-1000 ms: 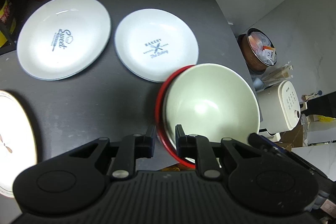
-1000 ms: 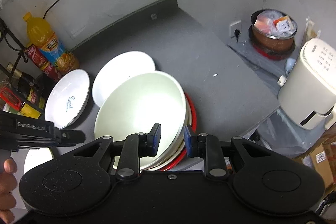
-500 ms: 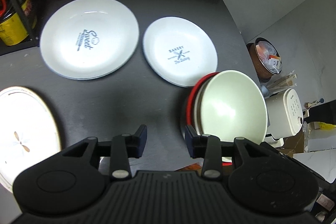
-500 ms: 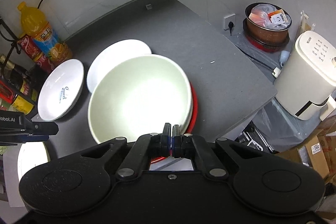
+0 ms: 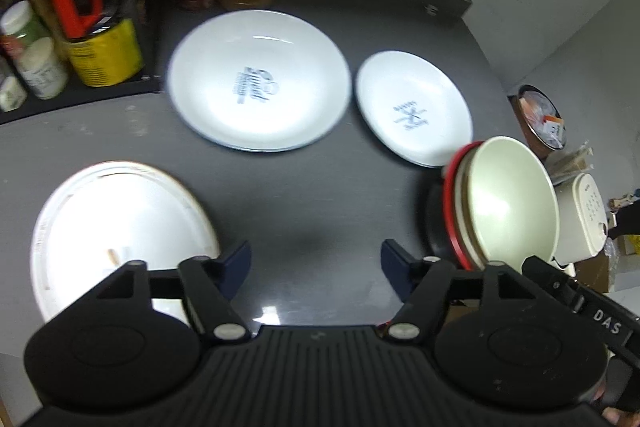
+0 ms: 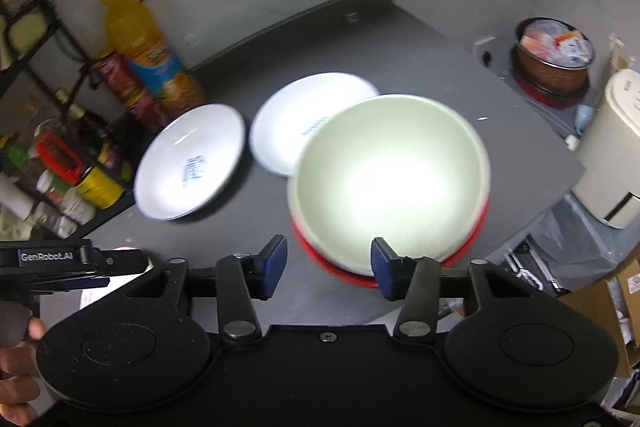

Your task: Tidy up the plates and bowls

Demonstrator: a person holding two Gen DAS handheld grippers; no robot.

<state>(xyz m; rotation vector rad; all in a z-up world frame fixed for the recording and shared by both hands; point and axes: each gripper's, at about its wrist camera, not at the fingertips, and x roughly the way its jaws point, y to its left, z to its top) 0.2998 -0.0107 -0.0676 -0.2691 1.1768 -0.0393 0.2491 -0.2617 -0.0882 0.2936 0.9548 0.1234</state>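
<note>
Dark grey table [image 5: 304, 195], backed by a low raised edge along the far side. Lying on it: large white plate [image 5: 258, 79] far centre, smaller white plate [image 5: 414, 107] just right of it, gold-rimmed white plate [image 5: 116, 227] near left, stacked bowls [image 6: 390, 179] near right, orange juice bottle [image 6: 150, 47] and red cans [image 6: 120, 83] far left.

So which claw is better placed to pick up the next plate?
Probably the left claw: it is open over the bare counter, with the gold-rimmed plate just beside its left finger. The right claw, also open, faces the stacked bowls.
</note>
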